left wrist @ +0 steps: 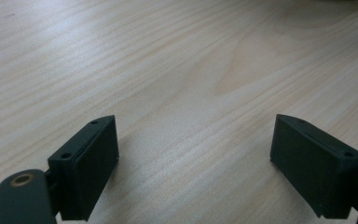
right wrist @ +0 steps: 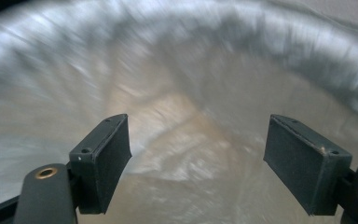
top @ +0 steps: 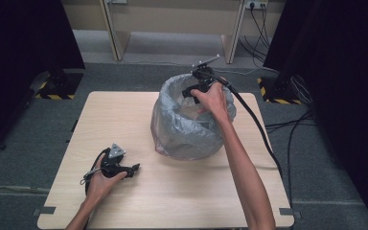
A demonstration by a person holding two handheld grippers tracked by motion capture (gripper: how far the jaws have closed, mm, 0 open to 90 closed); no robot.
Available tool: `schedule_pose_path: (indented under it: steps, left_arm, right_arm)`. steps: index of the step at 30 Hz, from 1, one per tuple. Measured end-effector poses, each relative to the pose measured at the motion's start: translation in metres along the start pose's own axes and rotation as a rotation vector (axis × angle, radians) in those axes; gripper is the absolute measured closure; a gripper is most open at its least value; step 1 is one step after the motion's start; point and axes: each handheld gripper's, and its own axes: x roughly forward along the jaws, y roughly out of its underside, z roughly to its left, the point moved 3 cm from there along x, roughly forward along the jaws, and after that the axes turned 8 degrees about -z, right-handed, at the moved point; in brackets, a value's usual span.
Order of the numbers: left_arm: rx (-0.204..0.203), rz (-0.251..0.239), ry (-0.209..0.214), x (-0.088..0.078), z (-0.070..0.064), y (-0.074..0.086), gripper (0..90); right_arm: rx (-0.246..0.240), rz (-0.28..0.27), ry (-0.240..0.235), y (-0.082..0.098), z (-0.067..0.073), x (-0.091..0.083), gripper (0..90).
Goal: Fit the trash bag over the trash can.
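Holding right gripper (top: 190,92) over far rim of grey plastic bag (top: 182,129), jaws apart and empty; resting left gripper (top: 135,167) on table (top: 182,191) near-left, jaws apart.

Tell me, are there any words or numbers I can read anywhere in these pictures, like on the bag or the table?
No text can be read anywhere.
Crinkly grey plastic bag: no print on it.
Pale wooden table: only wood grain.
Black-and-yellow striped tape on the floor: a warning pattern, no letters.
Left claw and right claw: plain black pads, no label.
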Motion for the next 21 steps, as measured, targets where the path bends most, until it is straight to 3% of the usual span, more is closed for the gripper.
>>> schedule_pose_path:
  steps: [8, 17, 21]
  left_arm:
    - [0.001, 0.000, 0.000, 0.000, 0.000, 0.000, 14.3]
    - [0.002, 0.001, 0.001, 0.000, 0.000, 0.000, 14.3]
    - [0.002, -0.002, 0.002, 0.000, 0.000, 0.000, 14.3]
  right_arm:
    - [-0.039, -0.087, -0.013, -0.021, 0.010, -0.028, 20.7]
    - [-0.013, -0.139, -0.009, -0.030, -0.005, -0.047, 20.6]
    - [-0.006, -0.165, 0.019, -0.032, -0.018, -0.059, 20.4]
